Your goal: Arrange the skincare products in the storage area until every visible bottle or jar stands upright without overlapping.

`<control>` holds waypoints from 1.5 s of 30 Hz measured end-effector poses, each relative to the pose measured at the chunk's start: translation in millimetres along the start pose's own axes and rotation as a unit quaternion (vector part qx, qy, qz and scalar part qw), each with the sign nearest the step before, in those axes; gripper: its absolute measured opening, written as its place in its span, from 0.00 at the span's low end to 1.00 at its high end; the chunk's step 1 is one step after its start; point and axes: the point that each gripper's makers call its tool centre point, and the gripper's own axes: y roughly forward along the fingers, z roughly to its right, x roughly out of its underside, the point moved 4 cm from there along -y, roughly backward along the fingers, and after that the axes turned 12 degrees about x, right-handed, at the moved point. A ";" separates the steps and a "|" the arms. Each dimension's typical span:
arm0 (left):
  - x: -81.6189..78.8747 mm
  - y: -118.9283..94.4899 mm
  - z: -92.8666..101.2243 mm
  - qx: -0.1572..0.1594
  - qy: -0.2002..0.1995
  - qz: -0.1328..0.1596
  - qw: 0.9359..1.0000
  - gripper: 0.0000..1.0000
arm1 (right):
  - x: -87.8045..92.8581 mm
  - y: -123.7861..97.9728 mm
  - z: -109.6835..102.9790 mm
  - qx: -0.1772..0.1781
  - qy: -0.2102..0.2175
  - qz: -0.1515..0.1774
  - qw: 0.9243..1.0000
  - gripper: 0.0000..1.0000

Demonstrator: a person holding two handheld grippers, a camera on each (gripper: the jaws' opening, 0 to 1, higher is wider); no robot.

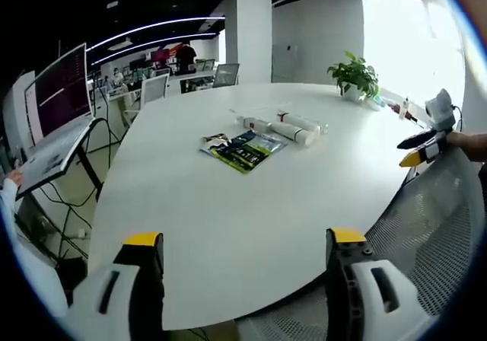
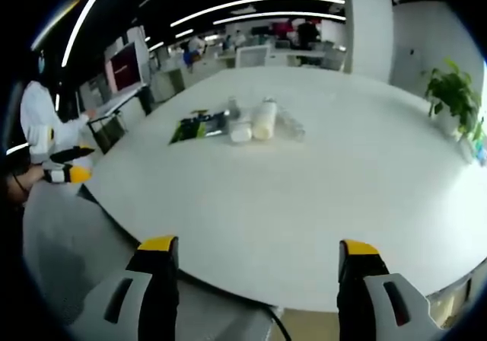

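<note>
Several skincare products lie on their sides in a cluster in the middle of the round white table (image 1: 228, 227): white bottles (image 1: 294, 132) (image 2: 264, 119), a small tube (image 1: 252, 122), a clear bottle (image 2: 291, 126) and green sachets (image 1: 245, 150) (image 2: 199, 126). My left gripper (image 1: 245, 238) is open at the table's near edge, well short of the cluster, with nothing between its jaws. My right gripper (image 2: 258, 246) is open too, at another side of the table (image 2: 319, 204), far from the products. Each gripper appears in the other view: the right gripper (image 1: 421, 148) at the right, the left gripper (image 2: 67, 167) at the left.
A potted plant (image 1: 354, 74) (image 2: 453, 90) and small items stand near the table's far edge. A monitor on a stand (image 1: 57, 97) is off to the side. A mesh chair (image 1: 437, 227) sits at the table's rim. A person in white (image 2: 46, 120) is beside the table.
</note>
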 end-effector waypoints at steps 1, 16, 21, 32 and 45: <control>0.3 -0.2 0.3 0.000 -0.001 -0.001 1.000 0.83 | 0.1 0.0 0.1 0.000 0.001 0.000 1.000 0.90; 3.7 1.7 0.0 0.003 -0.004 -0.013 1.000 0.83 | -8.1 2.6 4.1 -0.027 0.065 -0.011 0.997 0.96; 3.6 1.2 -1.4 0.000 -0.009 -0.009 1.000 0.82 | -12.4 3.9 1.4 -0.029 0.041 -0.012 0.999 0.97; 2.5 2.7 0.7 0.009 -0.009 -0.005 1.000 0.82 | -45.5 0.8 3.4 -0.027 0.002 0.015 1.000 0.94; 2.7 3.5 1.2 0.012 -0.005 -0.007 1.000 0.83 | -101.5 14.7 -12.9 -0.049 -0.009 0.044 0.998 0.95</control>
